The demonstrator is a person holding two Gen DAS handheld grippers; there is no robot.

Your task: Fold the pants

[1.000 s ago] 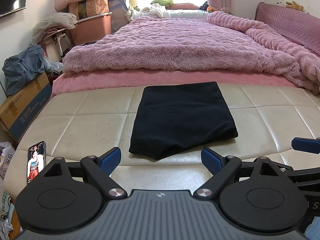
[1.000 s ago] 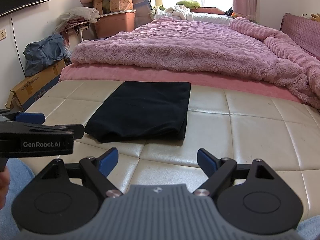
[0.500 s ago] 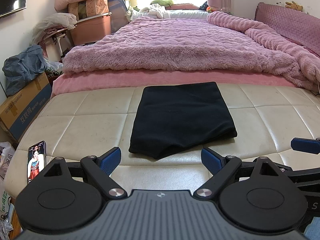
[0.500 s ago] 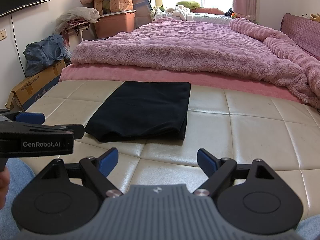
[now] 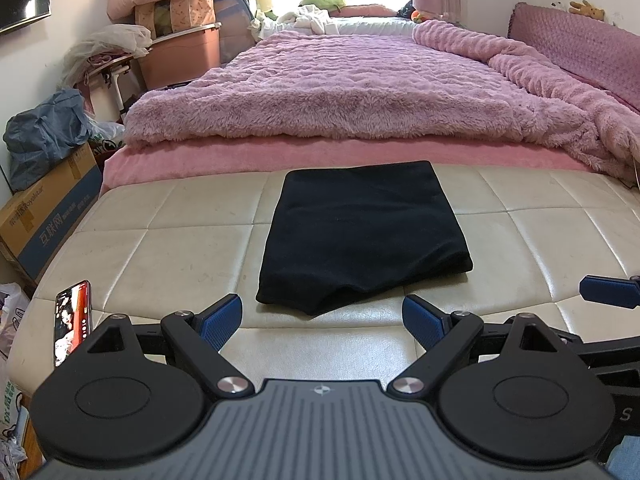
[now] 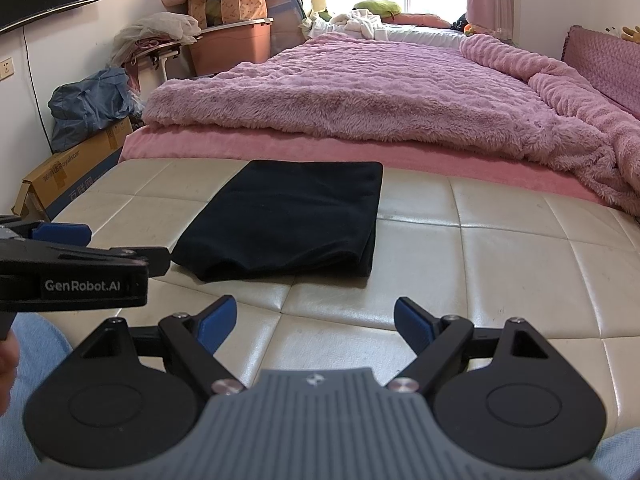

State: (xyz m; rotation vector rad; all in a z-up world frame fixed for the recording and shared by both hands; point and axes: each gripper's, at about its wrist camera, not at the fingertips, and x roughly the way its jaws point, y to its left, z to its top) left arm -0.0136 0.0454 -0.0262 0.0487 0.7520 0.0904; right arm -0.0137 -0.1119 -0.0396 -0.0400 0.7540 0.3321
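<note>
Black pants [image 5: 362, 236], folded into a flat rectangle, lie on a cream tufted leather bench [image 5: 168, 248] at the foot of a bed. They sit approx. mid-bench, far edge close to the bench's back edge where it meets the bed's pink sheet [image 5: 192, 158]; near edge bunches a little toward the front.

Left tool [image 5: 322, 316]: blue-padded fingers wide apart, holding nothing, hovering over the bench's front edge just short of the pants. Right tool [image 6: 315, 320]: same, fingers spread wide, empty, over the front edge w/ the pants ahead & slightly left. Neither touches the fabric. The two tools sit side by side, each visible at the edge of the other's view.

A phone [image 5: 73, 320] w/ lit screen lies at the bench's front-left corner. Fluffy pink blanket [image 5: 340, 92] covers the bed beyond. Cardboard box [image 5: 48, 216] stands on the floor left of the bench.
</note>
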